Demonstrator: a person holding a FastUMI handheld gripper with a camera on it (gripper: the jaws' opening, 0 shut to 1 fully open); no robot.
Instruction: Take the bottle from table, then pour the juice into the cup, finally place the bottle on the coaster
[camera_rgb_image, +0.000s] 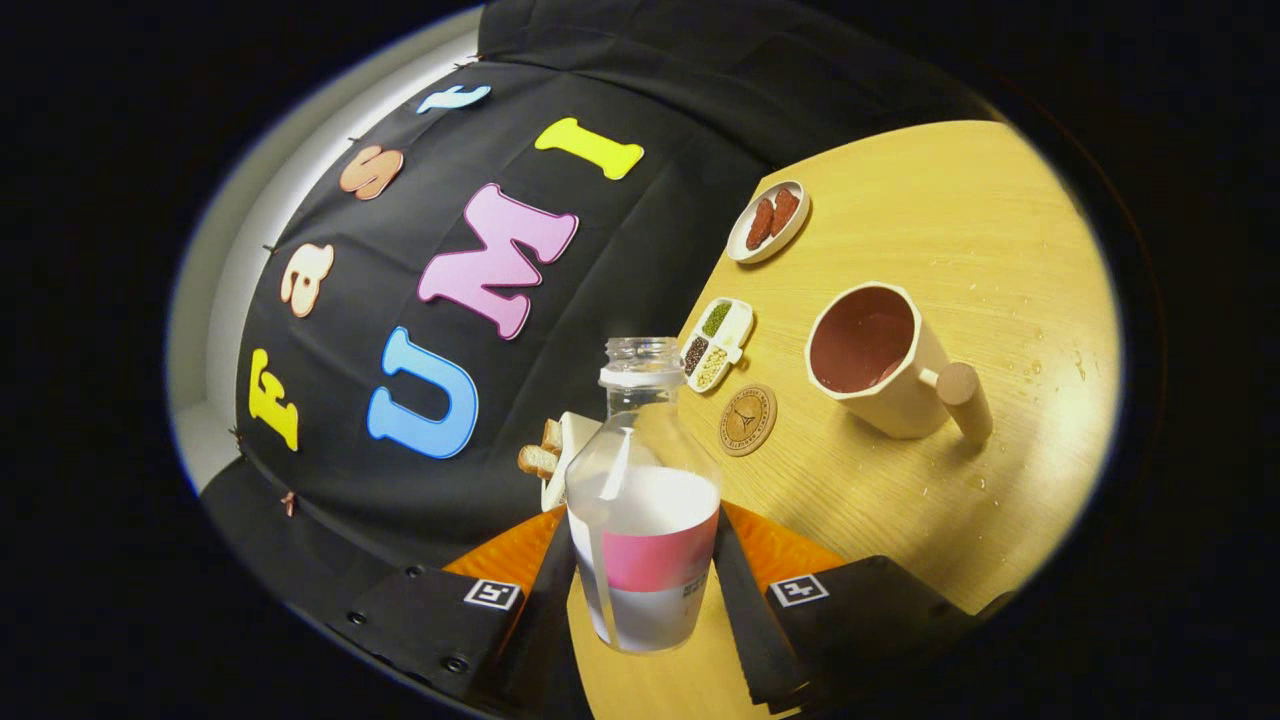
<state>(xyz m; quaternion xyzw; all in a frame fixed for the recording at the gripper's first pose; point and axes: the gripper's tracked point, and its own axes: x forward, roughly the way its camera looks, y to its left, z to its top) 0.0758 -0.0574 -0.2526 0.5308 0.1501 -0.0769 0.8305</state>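
My gripper (645, 575) is shut on a clear bottle (645, 520) with a pink label band and whitish liquid in its lower half; its mouth has no cap. The whole view is rolled, so the table slants. Both fingers (745, 600) press on the bottle's sides. Beyond the bottle, on the wooden table (960, 220), lies a round brown coaster (748, 420). To the coaster's right stands a cream cup (885, 360) with a dark reddish inside and a wooden handle. The bottle's mouth is to the left of the cup, not over it.
A small divided dish of grains (718, 343) sits just beyond the coaster. Farther off is an oval dish with red-brown pieces (768, 222). Left of the bottle, a white plate with bread-like pieces (552, 455) stands by the booth wall. Drops of liquid lie on the table past the cup.
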